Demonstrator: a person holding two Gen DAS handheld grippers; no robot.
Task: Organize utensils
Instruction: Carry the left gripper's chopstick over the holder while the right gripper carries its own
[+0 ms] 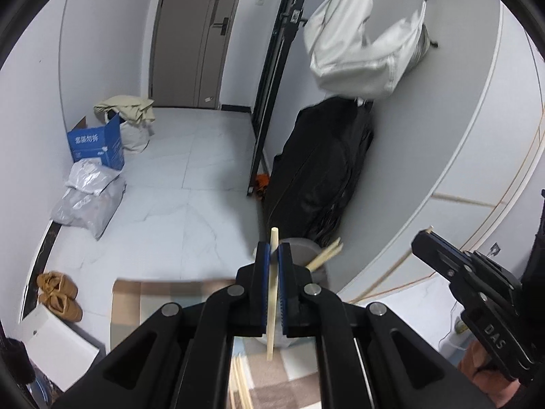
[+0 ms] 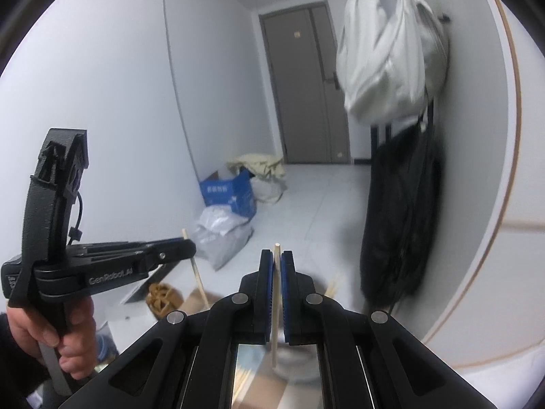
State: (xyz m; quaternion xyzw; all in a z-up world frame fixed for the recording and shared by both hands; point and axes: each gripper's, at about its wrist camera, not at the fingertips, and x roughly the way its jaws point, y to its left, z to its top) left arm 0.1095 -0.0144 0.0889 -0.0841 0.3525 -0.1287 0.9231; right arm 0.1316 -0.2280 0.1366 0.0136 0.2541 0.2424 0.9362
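My left gripper [image 1: 273, 250] is shut on a pale wooden chopstick [image 1: 272, 306] that stands upright between the blue pads, above a grey holder cup [image 1: 306, 250] with several chopsticks [image 1: 325, 255] in it. My right gripper [image 2: 277, 259] is shut on another upright chopstick [image 2: 275, 313], with the cup [image 2: 296, 368] blurred below it. The right gripper also shows in the left wrist view [image 1: 422, 237], held to the right. The left gripper shows in the right wrist view [image 2: 185, 247], with its chopstick [image 2: 199, 279] hanging below.
A checked cloth [image 1: 163, 294] covers the table, with loose chopsticks [image 1: 240, 385] lying on it. A black coat [image 1: 323, 177] and a white bag [image 1: 361, 44] hang at the right. Boxes, bags and brown shoes [image 1: 59, 293] lie on the floor at the left.
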